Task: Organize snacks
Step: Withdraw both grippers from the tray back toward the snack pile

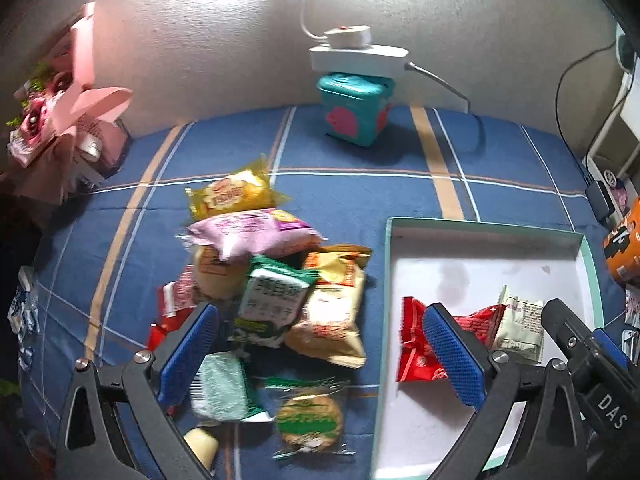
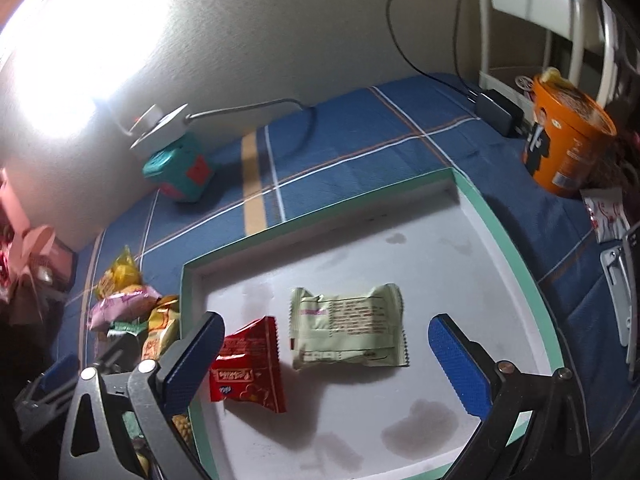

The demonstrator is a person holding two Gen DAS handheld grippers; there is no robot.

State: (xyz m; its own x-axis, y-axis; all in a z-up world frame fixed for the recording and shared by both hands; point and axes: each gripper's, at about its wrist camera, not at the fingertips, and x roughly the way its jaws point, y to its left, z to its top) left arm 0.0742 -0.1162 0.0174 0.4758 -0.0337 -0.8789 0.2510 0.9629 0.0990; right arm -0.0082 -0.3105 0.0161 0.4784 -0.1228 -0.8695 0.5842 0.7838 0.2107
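The left gripper (image 1: 320, 344) stands wide open and empty above the heap of loose snack packets (image 1: 272, 280) on the blue plaid cloth (image 1: 360, 196), its right finger overlapping the near-left corner of the shallow white box with the mint-green rim (image 1: 484, 225). The right gripper (image 2: 328, 360) is likewise spread wide and holds nothing, poised over the box floor. Inside that box lie two items: one red foil packet (image 2: 250, 364) and one pale green wrapped packet (image 2: 348, 328), just beside each other and apart from the walls. Outside it, the heap shows about nine packets: one yellow (image 1: 234, 194), one pink (image 1: 252, 232), one white-and-green (image 1: 272, 300), one cream-and-orange (image 1: 332, 316), one mint-green (image 1: 222, 386), one clear wrapper holding a round biscuit (image 1: 310, 420), plus three partly hidden pieces whose count is uncertain. In judgement, the task is at an early stage: two snacks sorted, the greater part outstanding. Further out stand one teal tin (image 1: 354, 110) bearing a white power strip (image 1: 358, 54), and one orange paper cup (image 2: 568, 136).
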